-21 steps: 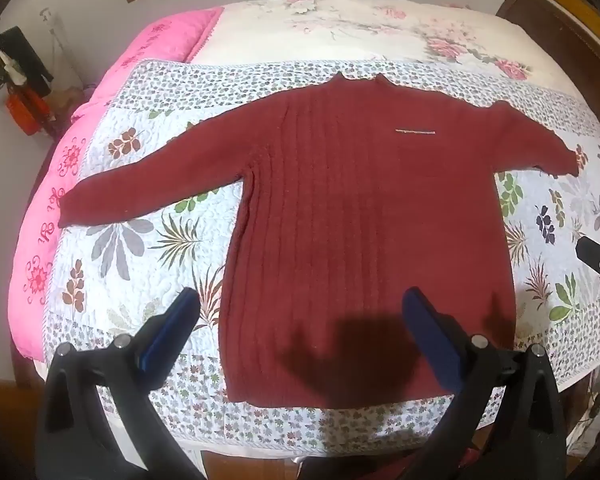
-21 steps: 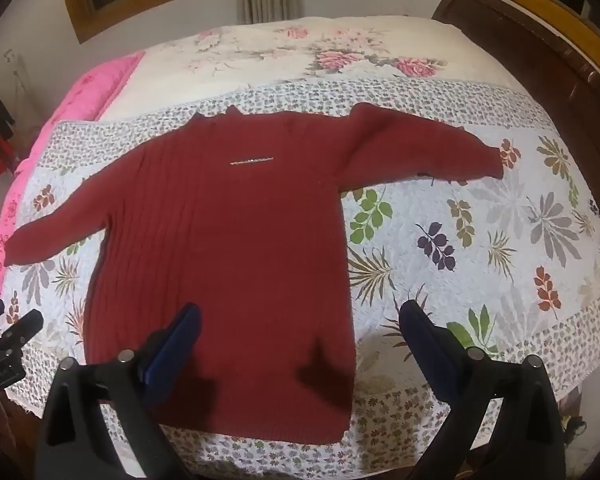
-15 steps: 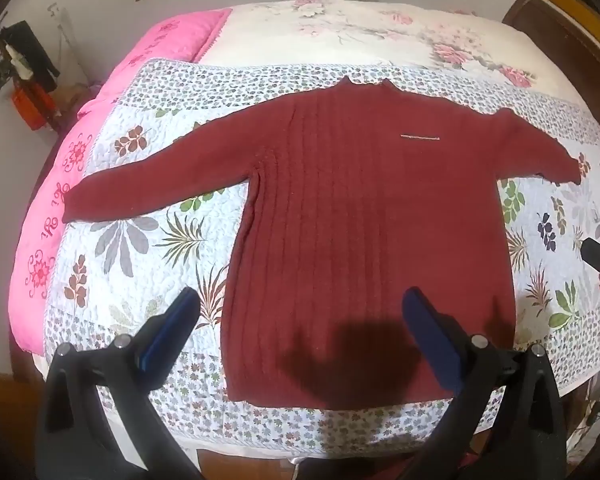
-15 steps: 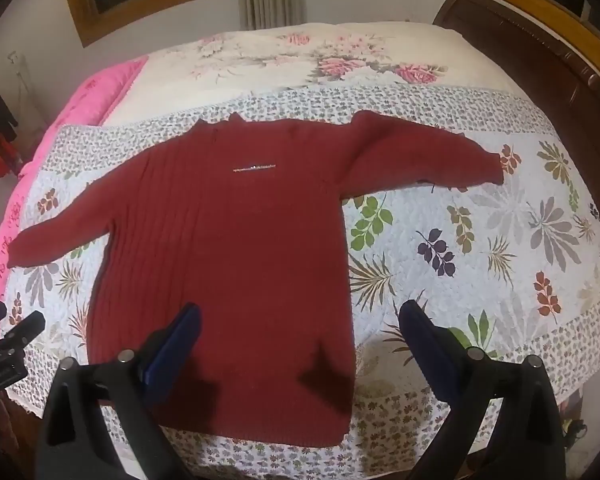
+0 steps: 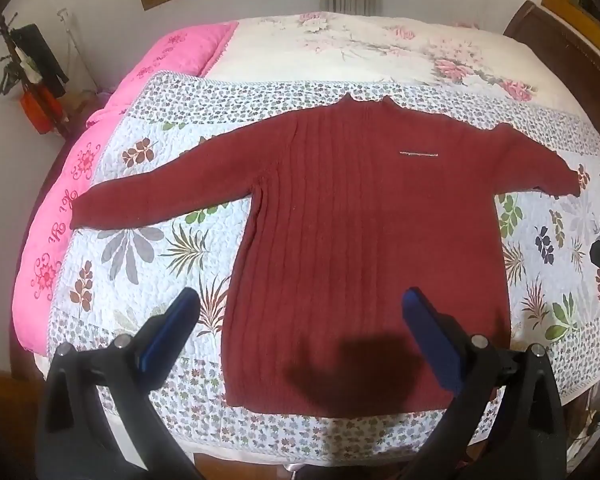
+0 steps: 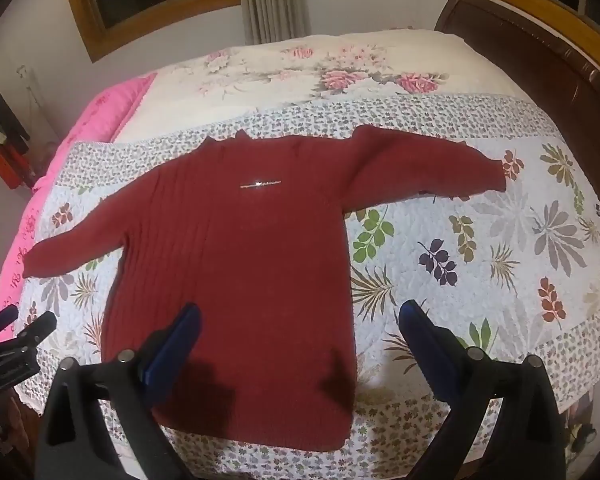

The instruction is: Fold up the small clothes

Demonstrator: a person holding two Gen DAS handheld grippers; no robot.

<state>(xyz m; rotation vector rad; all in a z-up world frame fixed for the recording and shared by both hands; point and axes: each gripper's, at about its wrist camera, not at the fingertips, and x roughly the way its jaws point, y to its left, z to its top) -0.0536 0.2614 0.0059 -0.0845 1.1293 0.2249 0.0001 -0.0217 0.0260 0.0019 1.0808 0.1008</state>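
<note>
Sweater point(image 5: 364, 248) lies flat, unfolded on the quilt point(image 5: 140, 264). Your left claw point(image 5: 300, 312) and right claw point(image 6: 300, 320), both open, backed off slightly; nothing gripped.

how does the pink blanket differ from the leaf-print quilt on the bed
The pink blanket is solid pink with red motifs; the leaf-print quilt is white with coloured leaves and a small-flower border. The blanket lies along the bed's left edge; the quilt spreads across the bed. The maroon sweater lies on the quilt only.

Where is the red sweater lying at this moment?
In both wrist views the red sweater lies flat, sleeves spread, on the leaf-patterned quilt, its hem nearest the open grippers.
</note>
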